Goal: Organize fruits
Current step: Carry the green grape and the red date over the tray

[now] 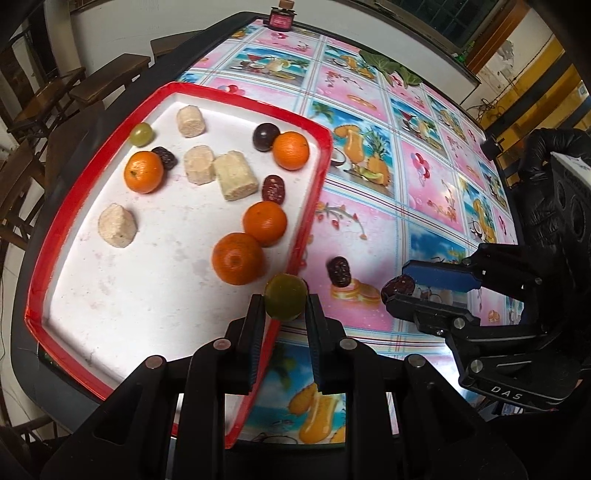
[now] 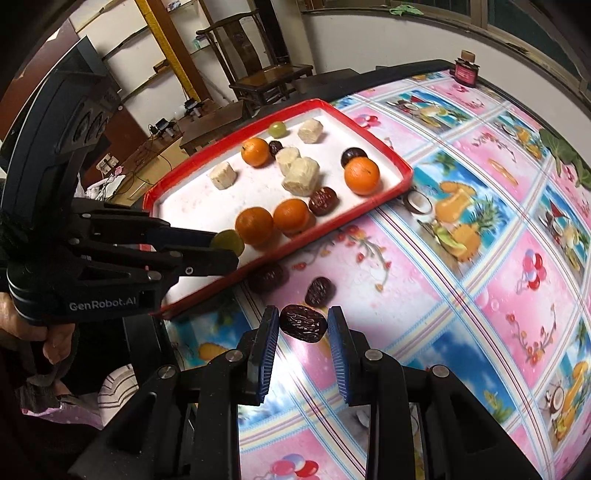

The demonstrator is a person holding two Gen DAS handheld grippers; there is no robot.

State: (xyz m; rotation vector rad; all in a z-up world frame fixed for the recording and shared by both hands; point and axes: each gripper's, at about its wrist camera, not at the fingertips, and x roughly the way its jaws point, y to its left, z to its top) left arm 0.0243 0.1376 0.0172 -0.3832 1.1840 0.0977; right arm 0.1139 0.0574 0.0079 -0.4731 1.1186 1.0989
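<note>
We find the tray [image 1: 55,236], red-rimmed with a white floor, at the left edge of the tabletop [image 1: 424,192]. It carries four oranges [image 1: 143,171], four pale cake pieces [image 1: 235,180], a green grape [image 1: 141,133] near its far left corner, two wrinkled dates [image 1: 274,189] and a dark plum [image 1: 266,136] touching the orange by its far right rim.

We see the left gripper [image 1: 285,301] closed on a second grape [image 1: 285,301]; both pads press its sides. In the left wrist view the grape appears over the tray's near right rim, just beside the nearest orange [image 1: 238,258].

A loose date [image 1: 339,272] lies on the tabletop between the tray and the right gripper [image 2: 303,324]. The right wrist view shows one more date [image 2: 266,277] on the tabletop, just beside the tray's rim and blurred.

We see the right gripper narrowed on a held date [image 2: 303,324], which spans the gap between the blue pads, clear of the tabletop. A black-gloved hand [image 1: 546,155] holds this gripper.

A small pink jar [image 1: 280,16] stands at the far edge of the tabletop.
</note>
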